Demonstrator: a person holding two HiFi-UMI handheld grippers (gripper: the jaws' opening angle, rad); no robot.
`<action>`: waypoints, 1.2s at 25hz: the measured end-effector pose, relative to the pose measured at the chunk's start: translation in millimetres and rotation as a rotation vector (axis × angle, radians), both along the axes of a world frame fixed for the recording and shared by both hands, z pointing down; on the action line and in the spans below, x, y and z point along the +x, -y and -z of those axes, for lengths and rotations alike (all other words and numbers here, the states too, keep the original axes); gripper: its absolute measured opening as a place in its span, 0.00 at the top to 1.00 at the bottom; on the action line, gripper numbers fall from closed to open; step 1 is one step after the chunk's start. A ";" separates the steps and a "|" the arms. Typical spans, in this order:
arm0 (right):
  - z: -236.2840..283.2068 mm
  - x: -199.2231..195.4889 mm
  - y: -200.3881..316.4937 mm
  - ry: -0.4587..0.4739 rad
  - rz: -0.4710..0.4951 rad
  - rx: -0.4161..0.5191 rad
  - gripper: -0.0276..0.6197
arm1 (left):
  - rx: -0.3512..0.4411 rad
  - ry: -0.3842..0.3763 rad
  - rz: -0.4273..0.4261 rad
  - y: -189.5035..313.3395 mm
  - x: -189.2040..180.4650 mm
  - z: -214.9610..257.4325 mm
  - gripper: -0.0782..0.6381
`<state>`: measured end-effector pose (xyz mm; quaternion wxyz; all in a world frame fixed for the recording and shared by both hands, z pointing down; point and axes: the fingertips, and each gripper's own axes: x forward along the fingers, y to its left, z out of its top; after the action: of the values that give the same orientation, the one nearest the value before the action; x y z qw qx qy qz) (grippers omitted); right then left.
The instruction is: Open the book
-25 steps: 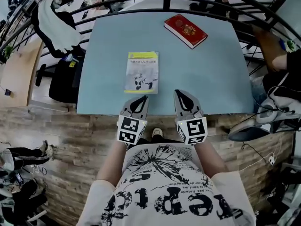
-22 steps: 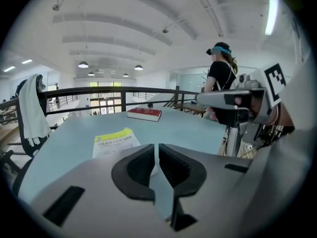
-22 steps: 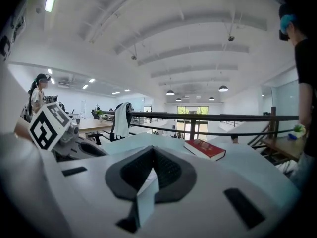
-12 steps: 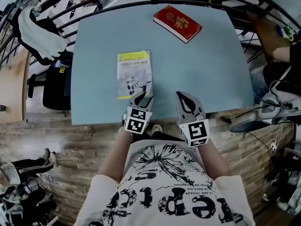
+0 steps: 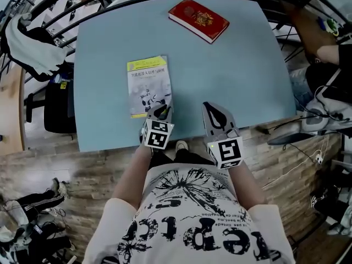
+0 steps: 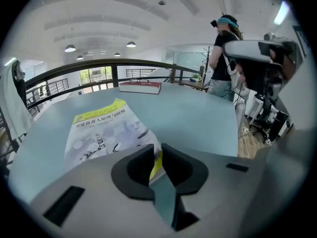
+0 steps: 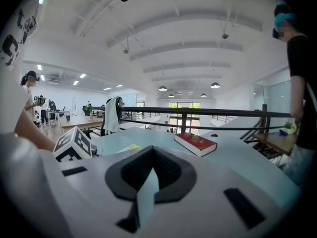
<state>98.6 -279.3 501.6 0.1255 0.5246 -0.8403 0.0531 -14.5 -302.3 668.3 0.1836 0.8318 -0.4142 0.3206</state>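
Booklet (image 6: 99,128) between left gripper's (image 6: 156,151) closing jaws

The right gripper (image 7: 152,150) has smooth, matt grey plastic shells, and its fingers (image 7: 171,170) carry black, finely ribbed pads. The tabletop (image 5: 242,76) under them is matt, smooth pale blue. Left of the fingers lies a glossy paper booklet (image 5: 147,84). Beyond them are a red book (image 7: 195,143) with a sheened hard cover and a dark metal railing (image 7: 223,114).

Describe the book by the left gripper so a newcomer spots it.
On the pale blue table, look near the front edge, left of centre. There lies a thin white paperback booklet with a yellow top band, its near corner between the closing jaws of the left gripper. The only other book, a thick red hardcover, sits at the far edge.
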 end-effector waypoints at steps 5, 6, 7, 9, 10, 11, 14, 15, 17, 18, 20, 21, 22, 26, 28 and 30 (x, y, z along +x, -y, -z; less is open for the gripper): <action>2.2 -8.4 2.6 -0.007 -0.008 -0.004 0.94 | 0.035 -0.048 -0.007 1.6 -5.8 19.7 0.85; 4.1 -12.1 2.9 -0.008 -0.006 -0.002 0.94 | 0.042 -0.064 -0.007 2.2 -8.4 27.0 0.85; 6.8 -17.0 3.1 -0.010 -0.004 0.001 0.94 | 0.050 -0.082 -0.006 2.6 -11.8 35.3 0.86; 14.0 -30.1 3.5 -0.011 0.005 0.012 0.94 | 0.072 -0.115 -0.006 2.0 -21.3 51.4 0.86; 18.1 -37.6 3.6 -0.010 0.010 0.018 0.94 | 0.089 -0.130 -0.007 1.1 -27.2 60.3 0.86; 22.2 -45.4 3.3 -0.009 0.014 0.024 0.94 | 0.112 -0.145 -0.007 0.1 -33.6 70.2 0.86; 32.6 -69.9 1.6 -0.006 0.022 0.040 0.94 | 0.186 -0.186 -0.004 -3.5 -56.9 98.1 0.86; 35.5 -78.6 0.9 -0.004 0.025 0.044 0.94 | 0.206 -0.199 -0.002 -4.8 -65.7 107.0 0.86; 40.7 -97.4 -0.8 -0.001 0.035 0.049 0.94 | 0.243 -0.227 0.005 -7.6 -84.6 123.9 0.86; 43.2 -107.5 -1.9 0.001 0.043 0.051 0.94 | 0.258 -0.239 0.013 -9.5 -95.4 130.9 0.86; 47.8 -128.7 -3.9 0.006 0.060 0.055 0.94 | 0.275 -0.253 0.038 -13.4 -119.5 141.5 0.86; 49.4 -139.5 -4.7 0.009 0.070 0.057 0.94 | 0.278 -0.256 0.053 -15.1 -132.3 144.9 0.86; 50.6 -150.4 -5.5 0.012 0.080 0.059 0.94 | 0.279 -0.257 0.070 -16.6 -145.6 146.8 0.86; 51.2 -193.9 -10.8 0.016 0.125 0.060 0.94 | 0.266 -0.236 0.148 -22.8 -201.1 142.5 0.86; 49.8 -213.1 -14.6 0.015 0.146 0.054 0.94 | 0.256 -0.224 0.194 -26.5 -228.8 136.3 0.86; 46.4 -228.6 -17.8 0.015 0.160 0.045 0.94 | 0.228 -0.222 0.245 -28.8 -253.9 125.4 0.86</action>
<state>-130.0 -261.4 455.2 0.1111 0.4582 -0.8814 0.0281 -268.4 -273.5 543.0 0.1703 0.8208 -0.5232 0.1534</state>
